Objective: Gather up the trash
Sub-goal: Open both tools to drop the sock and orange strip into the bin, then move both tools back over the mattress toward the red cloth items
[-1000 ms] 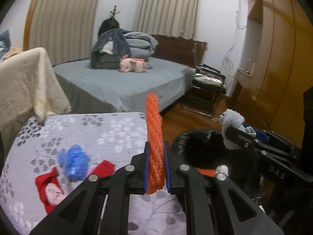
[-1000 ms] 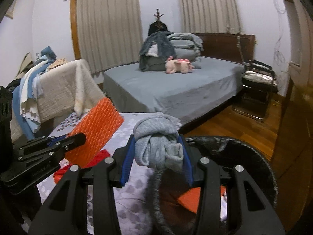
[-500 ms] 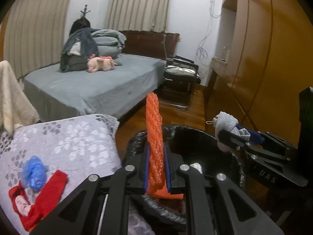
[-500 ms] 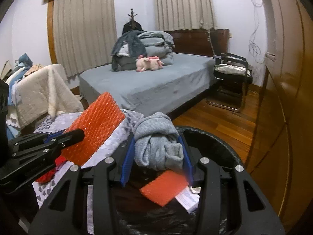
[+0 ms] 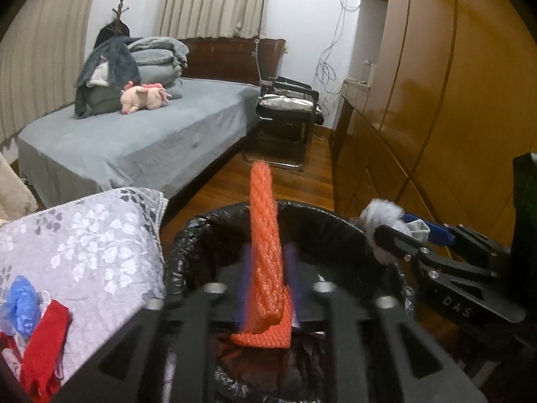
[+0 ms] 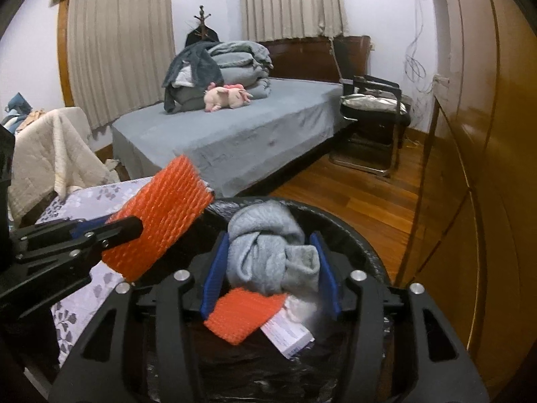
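Observation:
A black-lined trash bin sits below both grippers. My left gripper hangs over its mouth with an orange foam net standing upright between its jaws. The jaws are opening, and a gap shows on each side of the net. In the right wrist view the right gripper is also over the bin, its jaws opening around a balled grey cloth that sits loose between the blue pads. Another orange net piece and a white box lie inside the bin.
A floral-covered surface left of the bin holds a blue bag and a red item. Beyond are a grey bed, a black chair, wood floor and a wooden wardrobe on the right.
Both grippers moved right and down, from beside the floral surface to over the bin's mouth. Both sets of jaws have widened, loosening the orange net and the grey cloth.

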Demonstrator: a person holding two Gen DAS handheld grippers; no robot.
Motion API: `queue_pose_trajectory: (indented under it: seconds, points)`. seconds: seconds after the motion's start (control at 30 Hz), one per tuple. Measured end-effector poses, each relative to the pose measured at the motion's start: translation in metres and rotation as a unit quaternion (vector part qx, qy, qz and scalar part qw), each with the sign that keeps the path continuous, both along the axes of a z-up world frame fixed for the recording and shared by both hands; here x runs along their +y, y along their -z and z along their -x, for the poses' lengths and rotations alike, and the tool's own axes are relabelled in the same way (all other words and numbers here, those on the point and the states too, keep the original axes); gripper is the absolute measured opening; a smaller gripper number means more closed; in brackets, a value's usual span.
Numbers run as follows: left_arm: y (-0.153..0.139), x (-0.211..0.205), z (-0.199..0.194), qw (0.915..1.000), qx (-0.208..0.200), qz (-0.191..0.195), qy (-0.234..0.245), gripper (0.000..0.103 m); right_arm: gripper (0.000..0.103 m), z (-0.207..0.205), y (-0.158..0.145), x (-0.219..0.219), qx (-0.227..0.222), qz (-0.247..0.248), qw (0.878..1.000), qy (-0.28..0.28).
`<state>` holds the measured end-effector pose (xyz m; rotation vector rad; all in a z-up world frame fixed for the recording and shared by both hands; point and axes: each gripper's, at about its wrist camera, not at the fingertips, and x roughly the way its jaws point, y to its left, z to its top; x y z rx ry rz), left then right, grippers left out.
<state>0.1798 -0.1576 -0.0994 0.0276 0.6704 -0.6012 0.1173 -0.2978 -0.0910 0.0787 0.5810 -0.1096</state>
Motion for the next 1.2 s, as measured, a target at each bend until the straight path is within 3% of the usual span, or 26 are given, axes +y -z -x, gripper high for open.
queue_pose_trajectory:
  seconds: [0.03, 0.13, 0.2, 0.27, 0.43, 0.77, 1.2]
  points:
    - [0.001, 0.001, 0.000, 1.0000, 0.000, 0.001, -0.003, 0.045, 0.054, 0.000, 0.001, -0.001, 0.000, 0.000, 1.000, 0.003]
    - [0.001, 0.007, 0.000, 0.9999, 0.002, 0.003, -0.010, 0.054, 0.065, 0.002, 0.003, -0.007, -0.001, 0.000, 1.000, 0.012]
    - [0.000, 0.014, 0.001, 0.9998, 0.001, 0.004, -0.020, 0.063, 0.082, 0.004, 0.001, -0.010, -0.005, -0.002, 1.000, 0.016]
    - [-0.003, 0.023, 0.002, 0.9994, -0.002, 0.009, -0.034, 0.077, 0.092, 0.008, -0.002, -0.009, -0.013, -0.006, 1.000, 0.019]
    - [-0.013, 0.059, 0.006, 0.9966, -0.005, 0.016, -0.080, 0.095, 0.095, 0.009, -0.012, 0.002, -0.015, -0.032, 0.999, 0.010]
    - [-0.027, 0.148, 0.027, 0.9838, -0.027, 0.001, -0.177, 0.097, 0.097, -0.003, -0.024, 0.064, -0.024, -0.030, 0.998, -0.047]
    - [-0.022, 0.254, 0.054, 0.9561, -0.046, -0.042, -0.286, 0.097, 0.097, -0.030, -0.027, 0.158, -0.022, -0.008, 0.991, -0.133]
